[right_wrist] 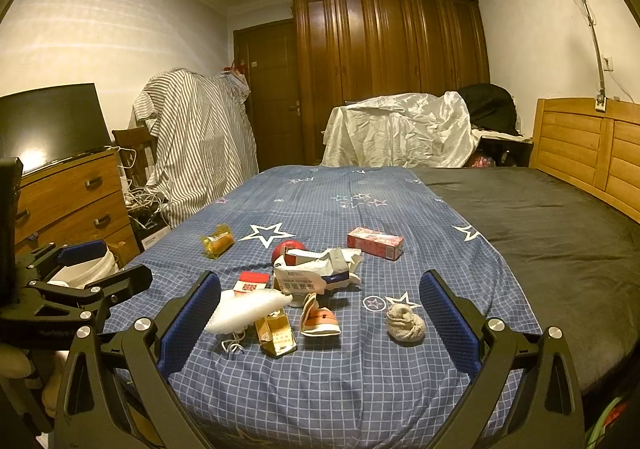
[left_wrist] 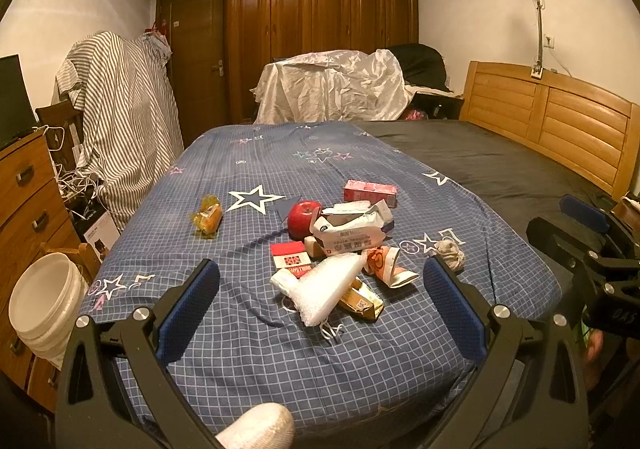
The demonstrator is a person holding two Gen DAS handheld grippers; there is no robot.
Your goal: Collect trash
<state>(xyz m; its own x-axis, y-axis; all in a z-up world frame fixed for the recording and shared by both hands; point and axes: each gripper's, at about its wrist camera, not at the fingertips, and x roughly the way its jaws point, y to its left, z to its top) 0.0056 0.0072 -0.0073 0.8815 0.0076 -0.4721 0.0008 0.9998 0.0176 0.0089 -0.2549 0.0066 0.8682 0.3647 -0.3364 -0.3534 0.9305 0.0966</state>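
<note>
Trash lies in a heap on the blue star-print bedsheet: a bubble-wrap piece, a gold wrapper, a red cigarette pack, a crumpled white packet, an orange-white carton and a grey tissue wad. A red apple, a red box and a yellow wrapped snack lie nearby. My left gripper hovers open just short of the heap. My right gripper is open too, framing the gold wrapper and tissue wad.
A white bucket stands on the floor left of the bed, beside a wooden dresser. A striped cloth covers something by the door. The wooden headboard runs along the right; a black sheet covers that side.
</note>
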